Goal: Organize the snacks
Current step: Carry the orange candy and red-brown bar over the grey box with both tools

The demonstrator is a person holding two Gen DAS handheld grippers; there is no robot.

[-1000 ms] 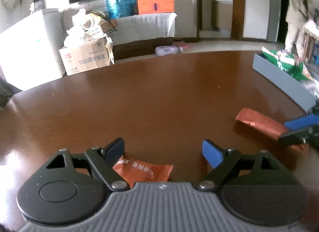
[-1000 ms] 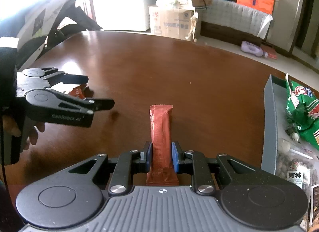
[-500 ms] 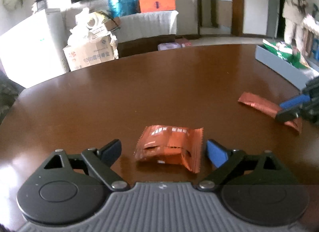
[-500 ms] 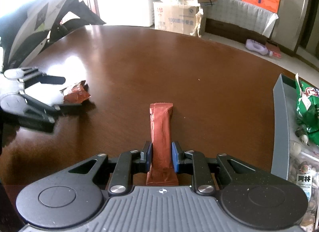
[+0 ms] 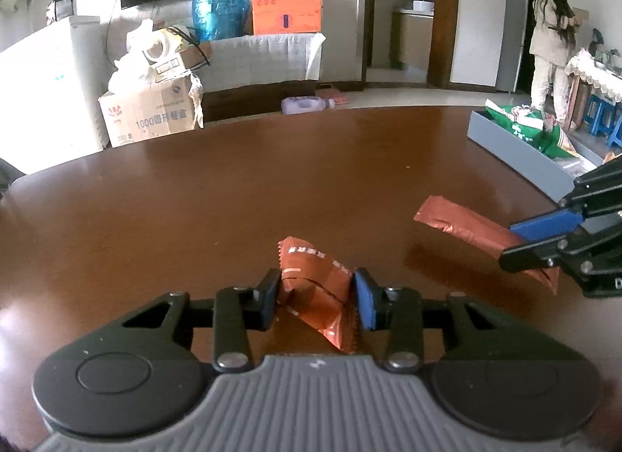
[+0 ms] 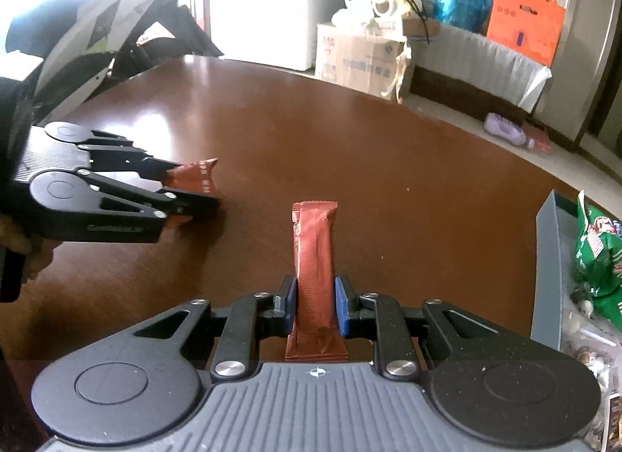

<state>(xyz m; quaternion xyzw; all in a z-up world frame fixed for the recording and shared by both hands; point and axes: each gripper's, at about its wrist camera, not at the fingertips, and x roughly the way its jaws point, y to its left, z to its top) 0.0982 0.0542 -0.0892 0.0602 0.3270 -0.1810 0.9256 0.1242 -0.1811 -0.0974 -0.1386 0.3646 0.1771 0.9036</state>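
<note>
Jaws of left gripper (image 5: 317,298) have just been closing and now pinch orange snack packet (image 5: 315,288), well left of grey tray (image 5: 521,158). Right gripper (image 6: 314,306) is clamped on brown snack stick (image 6: 314,257), nearer tray. Both seem ready for transfer.

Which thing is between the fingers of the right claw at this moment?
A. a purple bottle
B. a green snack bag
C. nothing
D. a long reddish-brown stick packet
D: in the right wrist view the right claw is shut on the long reddish-brown stick packet, with both blue pads pressing its sides.
</note>
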